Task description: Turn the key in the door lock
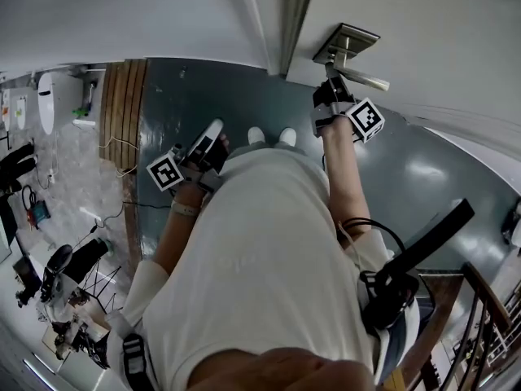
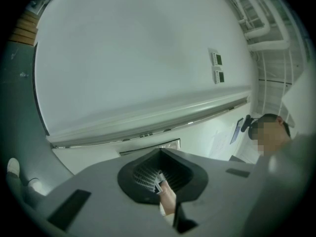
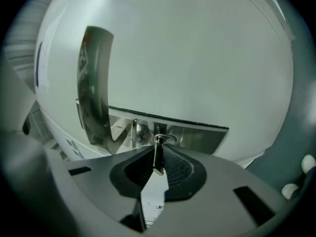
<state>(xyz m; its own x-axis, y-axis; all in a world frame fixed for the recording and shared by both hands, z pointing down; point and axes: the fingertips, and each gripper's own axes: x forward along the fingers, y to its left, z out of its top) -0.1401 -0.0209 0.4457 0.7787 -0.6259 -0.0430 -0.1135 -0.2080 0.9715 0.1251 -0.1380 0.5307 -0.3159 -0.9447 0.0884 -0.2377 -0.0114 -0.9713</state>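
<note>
The white door (image 1: 440,31) carries a metal lock plate (image 1: 346,43) with a lever handle (image 1: 364,78). My right gripper (image 1: 329,80) points level at the plate just under the handle. In the right gripper view its jaws are shut on the dark head of the key (image 3: 158,162). The key's shaft sits in the lock cylinder (image 3: 162,139) on the shiny plate (image 3: 197,135), with the handle (image 3: 94,88) up to the left. My left gripper (image 1: 213,130) hangs away from the door, over the floor. Its jaws (image 2: 159,174) stand shut, with nothing clearly held.
The blue-grey floor (image 1: 212,96) runs along the door, with a wooden strip (image 1: 122,96) at the left. Equipment and cables (image 1: 57,275) crowd the lower left, and a stair railing (image 1: 488,324) stands at the lower right. The left gripper view faces a white wall with two switches (image 2: 217,67) and a person (image 2: 276,132).
</note>
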